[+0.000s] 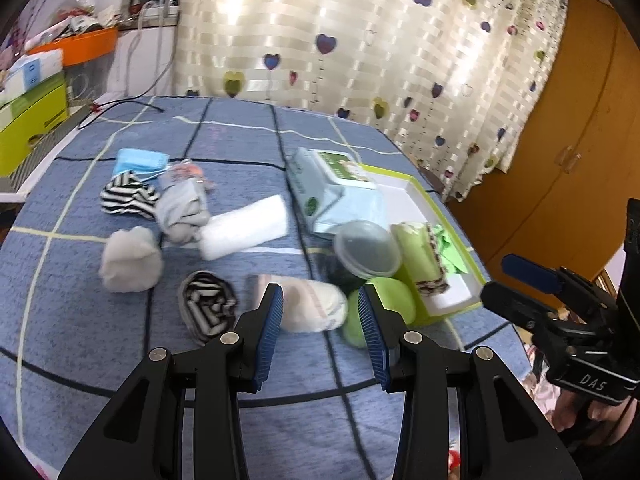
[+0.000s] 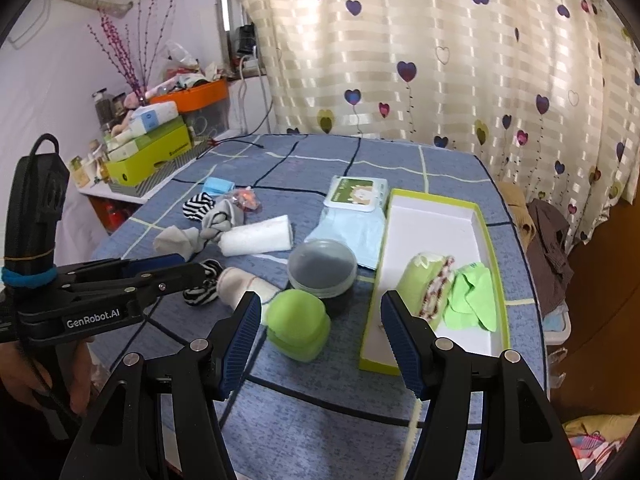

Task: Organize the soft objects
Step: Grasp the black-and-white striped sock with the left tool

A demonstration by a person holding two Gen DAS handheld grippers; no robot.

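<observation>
My left gripper is open and hovers over the blue checked tablecloth. A pale rolled sock lies on the cloth just past its fingertips, untouched as far as I can tell. A striped sock ball lies to its left, a round green soft item to its right. My right gripper is also open, with that green item lying below and between its fingers. The green-rimmed white box holds a green rolled cloth and green socks.
A clear lidded tub, a wipes pack, a light blue cloth, a white towel roll, grey socks, another striped sock and a blue mask lie on the table. Cluttered shelves stand left, a heart-patterned curtain behind.
</observation>
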